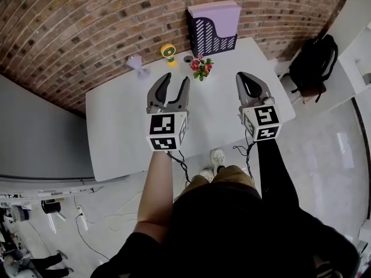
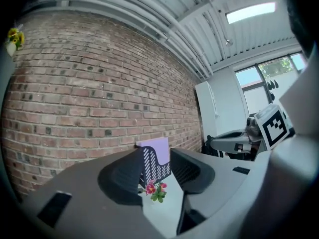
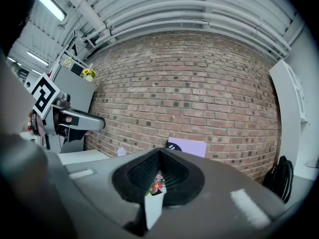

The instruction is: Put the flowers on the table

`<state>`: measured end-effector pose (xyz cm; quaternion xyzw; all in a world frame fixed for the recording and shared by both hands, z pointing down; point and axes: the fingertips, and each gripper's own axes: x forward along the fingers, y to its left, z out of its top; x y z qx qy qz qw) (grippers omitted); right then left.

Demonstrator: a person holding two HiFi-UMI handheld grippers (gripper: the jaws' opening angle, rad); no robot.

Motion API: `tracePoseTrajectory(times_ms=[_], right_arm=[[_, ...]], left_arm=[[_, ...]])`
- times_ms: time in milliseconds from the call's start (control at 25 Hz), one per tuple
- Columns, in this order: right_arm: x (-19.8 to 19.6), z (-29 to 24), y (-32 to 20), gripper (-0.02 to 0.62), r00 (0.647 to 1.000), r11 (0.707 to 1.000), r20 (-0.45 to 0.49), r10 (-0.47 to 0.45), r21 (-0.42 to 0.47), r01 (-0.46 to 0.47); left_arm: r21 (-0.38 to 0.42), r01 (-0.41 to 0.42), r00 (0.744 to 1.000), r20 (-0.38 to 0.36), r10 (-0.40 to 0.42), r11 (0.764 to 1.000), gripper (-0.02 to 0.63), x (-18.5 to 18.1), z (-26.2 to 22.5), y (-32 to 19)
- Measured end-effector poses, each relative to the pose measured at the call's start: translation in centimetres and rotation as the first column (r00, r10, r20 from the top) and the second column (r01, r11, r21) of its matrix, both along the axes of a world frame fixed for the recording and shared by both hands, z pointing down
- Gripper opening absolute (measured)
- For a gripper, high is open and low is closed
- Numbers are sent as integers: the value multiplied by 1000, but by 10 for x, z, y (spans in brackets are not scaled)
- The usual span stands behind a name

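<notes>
A small bunch of pink and red flowers (image 1: 200,67) with green leaves stands at the back of the white table (image 1: 116,132). My left gripper (image 1: 175,79) hovers over the table's middle, a short way in front of the flowers, with its jaws apart and nothing between them. The flowers (image 2: 155,189) show far off through that gap. My right gripper (image 1: 243,76) hovers to the right of the flowers, jaw tips together and empty. In the right gripper view the flowers (image 3: 157,184) show through the slit under the touching tips of the right gripper (image 3: 159,153).
A black and lilac file holder (image 1: 213,28) stands against the brick wall behind the flowers. A yellow object (image 1: 168,53), a small dark round thing (image 1: 188,58) and a lilac object (image 1: 136,62) sit left of them. A black backpack (image 1: 313,62) rests beyond the table's right end.
</notes>
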<state>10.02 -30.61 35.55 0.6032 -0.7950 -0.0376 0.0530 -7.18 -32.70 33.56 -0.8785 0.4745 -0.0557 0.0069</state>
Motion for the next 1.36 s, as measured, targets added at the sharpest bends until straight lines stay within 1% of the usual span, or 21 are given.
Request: tracePoseTrajectory(times_ms=[80, 120, 160, 520, 1360], right_arm=[[-2, -2, 2, 0, 1000, 1000, 0, -1, 4, 1], [-4, -3, 3, 0, 1000, 1000, -1, -2, 7, 2], [-6, -4, 4, 0, 1000, 1000, -3, -4, 10, 4], [-16, -16, 15, 0, 1000, 998, -17, -19, 52, 20], [-28, -16, 21, 0, 999, 998, -24, -26, 48, 27]], left_arm=[[17, 19, 1000, -2, -19, 1000, 95, -5, -3, 3], [22, 28, 1000, -4, -27, 999, 31, -7, -4, 4], [27, 35, 999, -6, -35, 999, 9, -10, -5, 5], [42, 56, 998, -2, -56, 998, 8, -20, -8, 14], [29, 50, 998, 21, -51, 998, 8, -32, -3, 23]])
